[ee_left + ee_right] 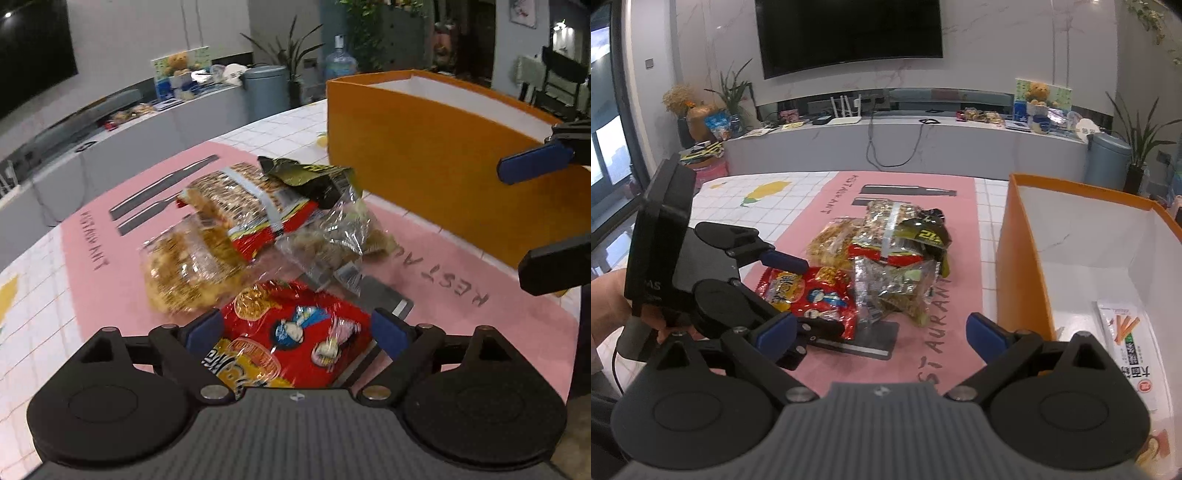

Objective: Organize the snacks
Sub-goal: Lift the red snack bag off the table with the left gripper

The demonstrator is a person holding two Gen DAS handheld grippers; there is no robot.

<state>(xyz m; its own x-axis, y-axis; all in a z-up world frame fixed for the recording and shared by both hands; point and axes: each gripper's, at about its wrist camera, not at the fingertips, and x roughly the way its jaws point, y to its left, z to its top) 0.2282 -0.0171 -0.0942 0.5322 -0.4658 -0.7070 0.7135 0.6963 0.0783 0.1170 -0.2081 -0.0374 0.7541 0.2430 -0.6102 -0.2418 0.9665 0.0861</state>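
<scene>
A red snack bag [295,339] lies on the pink placemat [110,229] between the wide fingers of my left gripper [295,328], which is open and straddles it. From the right wrist view the same red bag [812,291] lies under a blue left finger [786,261]. Beyond it are piled a clear bag of golden snacks [184,269], a striped pack [243,199], a dark green bag [310,177] and a clear crinkled bag [332,243]. My right gripper [881,330] is open and holds nothing, beside the orange box [1023,258]. A white stick-snack pack [1126,339] lies inside the box.
The orange box [424,166] stands on the tiled table [288,129] right of the pile, its near wall tall. A person's hand [613,295] holds the left gripper. A grey bin [1108,158] and a long console [923,144] stand behind the table.
</scene>
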